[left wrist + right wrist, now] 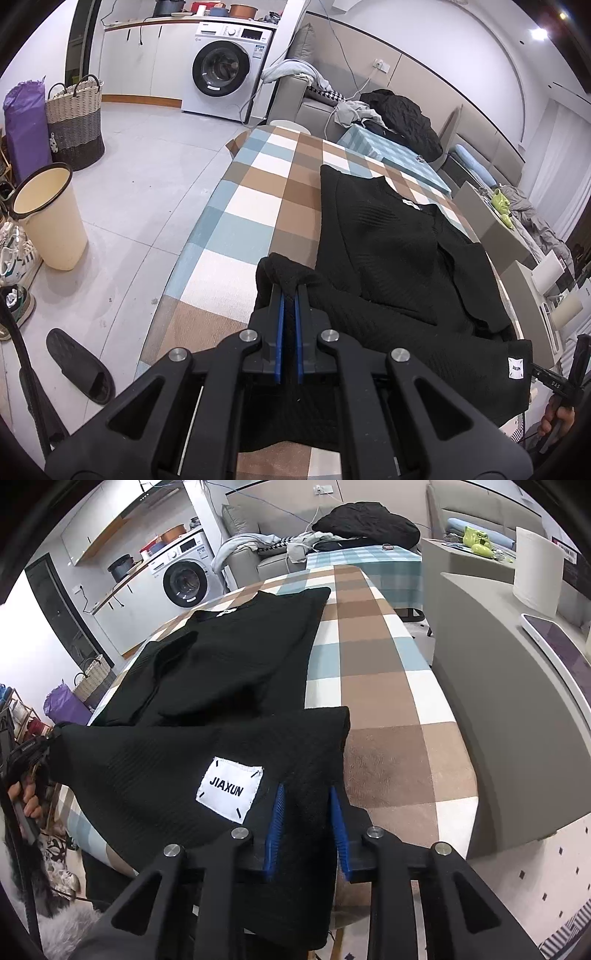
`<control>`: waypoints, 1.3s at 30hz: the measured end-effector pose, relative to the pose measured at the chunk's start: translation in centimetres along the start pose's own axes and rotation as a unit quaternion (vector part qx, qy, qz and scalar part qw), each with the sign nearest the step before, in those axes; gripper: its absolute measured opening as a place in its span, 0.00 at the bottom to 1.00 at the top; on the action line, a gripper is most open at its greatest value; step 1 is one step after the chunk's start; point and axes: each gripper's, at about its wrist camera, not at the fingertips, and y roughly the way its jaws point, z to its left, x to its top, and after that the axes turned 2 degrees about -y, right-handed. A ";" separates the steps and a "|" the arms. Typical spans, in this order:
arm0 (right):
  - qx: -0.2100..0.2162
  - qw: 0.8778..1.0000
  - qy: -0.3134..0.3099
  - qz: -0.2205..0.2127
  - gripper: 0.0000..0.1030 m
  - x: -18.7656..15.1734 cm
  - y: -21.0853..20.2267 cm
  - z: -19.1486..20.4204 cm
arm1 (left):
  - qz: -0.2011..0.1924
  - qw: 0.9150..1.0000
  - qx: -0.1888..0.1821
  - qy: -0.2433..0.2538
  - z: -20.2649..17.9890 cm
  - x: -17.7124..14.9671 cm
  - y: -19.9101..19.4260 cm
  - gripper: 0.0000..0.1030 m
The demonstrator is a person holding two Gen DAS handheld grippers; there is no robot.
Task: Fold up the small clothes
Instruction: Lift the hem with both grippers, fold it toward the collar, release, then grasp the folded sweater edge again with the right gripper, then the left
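The left tool's fingertips vanish under bunched black sweater fabric — contact unseen. The sweater's near hem drops behind the right tool, below the tabletop edge.

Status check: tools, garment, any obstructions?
Left tool shut on black sweater hem corner. Right tool gripping the other corner. Hem lifted, body flat on checked table.

The left gripper is pinching a bunched corner of the black knitted sweater, jaws nearly together. The sweater is lying on the brown, blue and white checked desk, stretching toward one o'clock; a cream plastic bucket is standing on the floor at nine o'clock.
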 end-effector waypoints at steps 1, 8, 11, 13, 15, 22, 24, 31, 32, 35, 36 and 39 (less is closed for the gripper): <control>-0.004 1.000 -0.007 0.000 0.25 0.1 0.2 0.2 | 0.000 1.000 0.001 0.000 0.0 0.0 0.1 0.02; -0.010 0.995 -0.072 -0.062 0.05 1.5 -2.3 2.1 | -0.017 1.000 -0.015 -0.003 -0.1 0.4 -0.5 0.02; 0.000 0.991 -0.061 -0.119 0.04 3.7 -4.4 1.9 | -0.033 0.999 -0.023 0.003 -0.6 1.2 -0.8 0.02; 0.001 0.987 -0.055 -0.149 0.04 5.4 -5.3 1.7 | -0.044 0.999 -0.025 0.005 -1.0 2.0 -0.7 0.02; -0.005 0.984 -0.046 -0.170 0.04 7.2 -5.2 1.5 | -0.049 0.998 -0.025 0.003 -1.1 2.8 -0.3 0.02; -0.053 0.990 0.021 -0.129 0.04 11.9 2.0 0.5 | -0.007 1.000 0.001 -0.024 -0.3 4.8 6.8 0.02; -0.073 0.993 0.020 -0.090 0.05 12.3 4.4 0.6 | 0.019 0.999 0.011 -0.034 0.1 4.8 8.6 0.03; -0.006 0.994 0.088 -0.058 0.45 7.6 2.5 -2.2 | 0.035 0.998 0.016 -0.056 2.2 1.9 7.2 0.40; 0.003 0.993 0.101 -0.055 0.46 6.6 2.0 -2.4 | 0.038 0.997 0.014 -0.060 2.6 1.1 6.5 0.43; 0.035 0.991 0.118 -0.043 0.46 3.3 0.7 -2.5 | 0.058 0.997 0.000 -0.054 3.0 -0.9 5.5 0.43; 0.039 0.992 0.116 -0.038 0.46 2.3 0.5 -2.3 | 0.063 0.997 0.000 -0.048 2.8 -1.5 5.3 0.43; 0.068 0.992 0.100 -0.028 0.46 1.1 0.7 -1.2 | 0.073 0.997 -0.006 -0.018 1.7 -2.7 5.3 0.43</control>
